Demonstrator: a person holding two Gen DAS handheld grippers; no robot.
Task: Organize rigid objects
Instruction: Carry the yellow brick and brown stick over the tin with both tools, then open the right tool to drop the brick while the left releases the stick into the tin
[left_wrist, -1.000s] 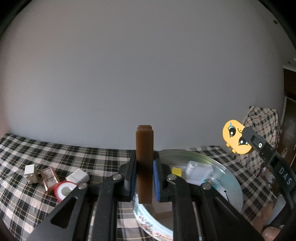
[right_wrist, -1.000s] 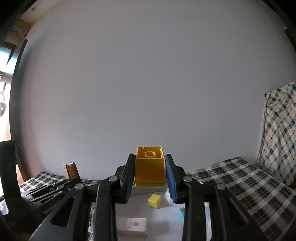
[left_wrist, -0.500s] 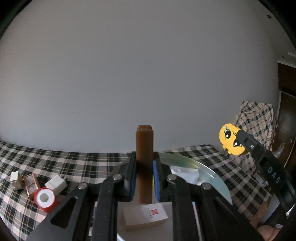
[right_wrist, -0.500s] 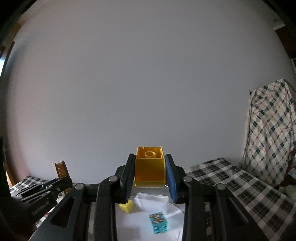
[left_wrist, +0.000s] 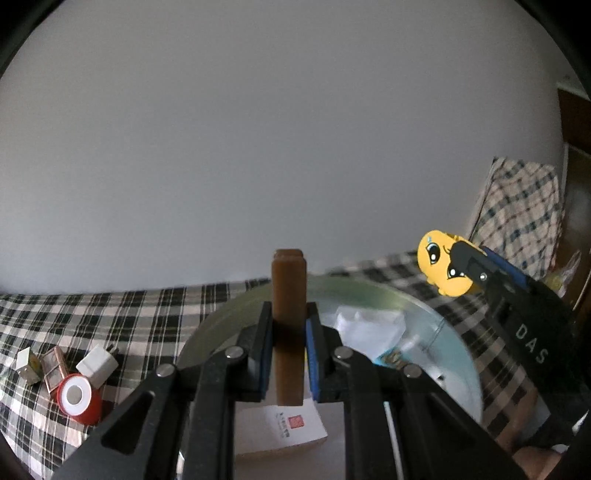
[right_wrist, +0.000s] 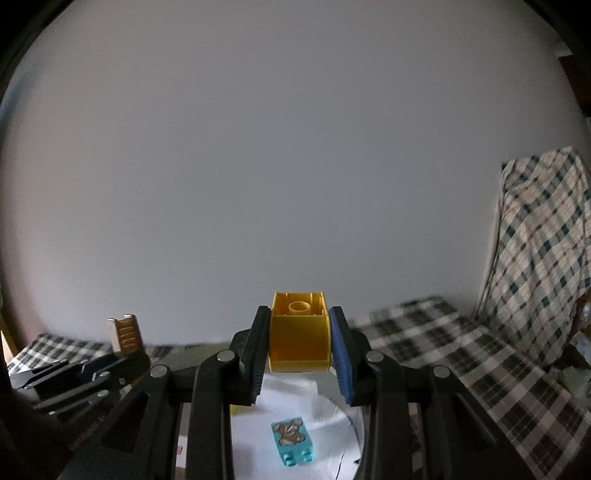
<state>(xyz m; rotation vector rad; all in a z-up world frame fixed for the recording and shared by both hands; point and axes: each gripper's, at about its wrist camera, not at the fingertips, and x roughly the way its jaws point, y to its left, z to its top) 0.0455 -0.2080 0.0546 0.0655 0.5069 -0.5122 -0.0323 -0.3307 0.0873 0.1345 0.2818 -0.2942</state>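
Left wrist view. Round metal tin (left_wrist: 458, 354) on checked cloth (left_wrist: 140, 317), directly under left gripper (left_wrist: 289, 354). Inside tin: flat white box (left_wrist: 280, 432) with small red mark, crumpled white piece (left_wrist: 365, 325), something pale blue at right, too blurred to name. Left gripper fingers clamped narrow on upright brown block (left_wrist: 288, 325), held above the tin's near side. Off to left on cloth, well apart from tin: red tape roll (left_wrist: 79, 397), white plug adapter (left_wrist: 96, 365), small brown box (left_wrist: 54, 367), small white cube (left_wrist: 25, 363), all close together. At right, right gripper (left_wrist: 480, 273) gripping yellow block (left_wrist: 441, 267), printed face showing. Against half a second ago: tin interior more exposed, small items on cloth nearer and lower left, yellow block higher in frame.

Right wrist view. Right gripper (right_wrist: 299, 354) fingers closed on yellow block (right_wrist: 299, 339), hollow underside up, held over tin contents. Below: white piece (right_wrist: 291, 395), light blue toy brick (right_wrist: 293, 441) with printed pattern, sliver of yellow between fingers. Left gripper (right_wrist: 122, 354) at far left with brown block (right_wrist: 126, 334). Against half a second ago: blue brick now centred beneath fingers, small yellow cube mostly hidden.
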